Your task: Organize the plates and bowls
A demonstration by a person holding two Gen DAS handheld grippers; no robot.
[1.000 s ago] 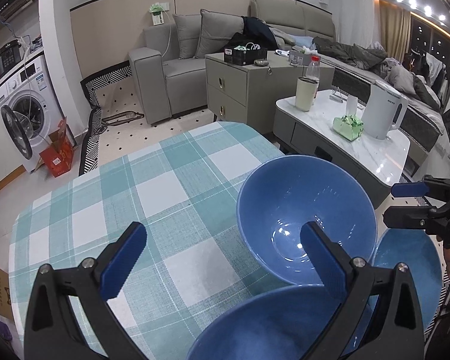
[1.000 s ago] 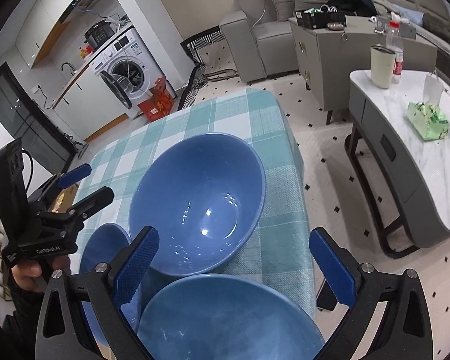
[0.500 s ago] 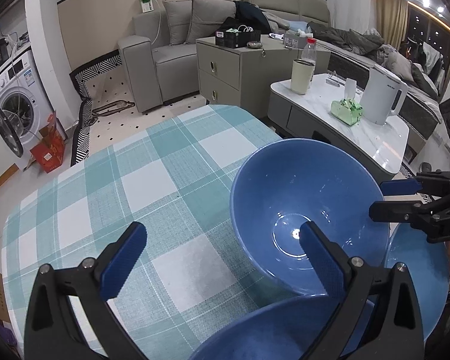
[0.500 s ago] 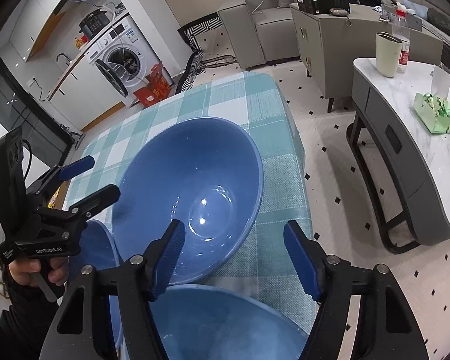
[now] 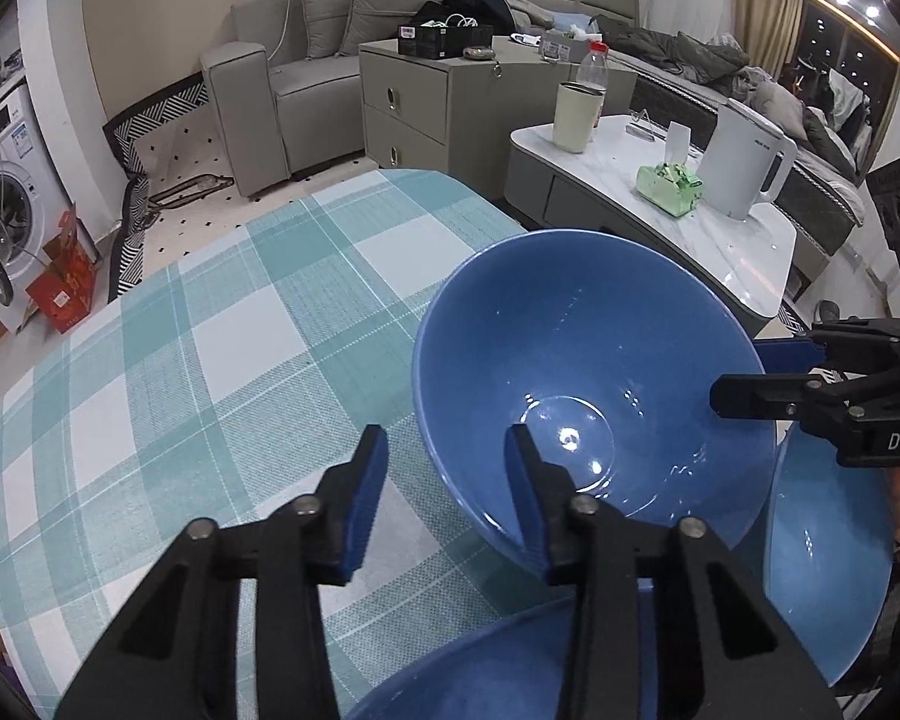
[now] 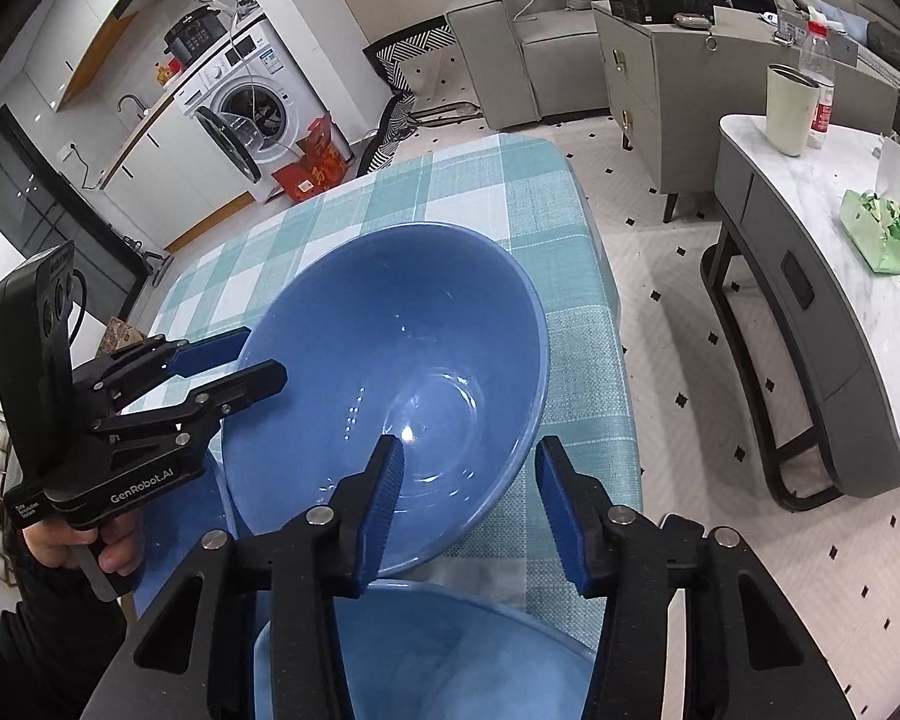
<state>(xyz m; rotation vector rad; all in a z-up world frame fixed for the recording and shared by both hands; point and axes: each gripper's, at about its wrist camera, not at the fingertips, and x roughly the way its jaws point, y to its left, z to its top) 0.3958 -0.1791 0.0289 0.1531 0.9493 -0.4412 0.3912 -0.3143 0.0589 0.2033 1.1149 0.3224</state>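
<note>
Left wrist view: the large blue bowl sits on the teal-checked tabletop, close to the edge that faces the white coffee table. The left tool straddles the bowl's near-left rim, with one pad inside the bowl and the other outside over the cloth. Its jaws have just been closing and now stand narrow, but a strip of cloth shows between the outer pad and the bowl, so I judge that they are not clamped yet. The wall is glossy and sloped, so the pads could ride up and slip off as they pinch. That might shove the bowl toward the tabletop edge. The right tool reaches in from the right across the opposite rim. The left tool points steeply down and forward.

Right wrist view: the right tool straddles the bowl's near rim, inner pad over the basin and outer pad over the cloth. Its jaws have also just been closing, and a gap remains at the outer pad. If one side grips or lifts before the other, the bowl would probably tilt and twist free, or knock the second blue bowl just below. A smaller blue dish lies partly hidden under the left tool. The person's hand holds the left tool's handle low, with the fingers angled across the far-left rim.
</note>
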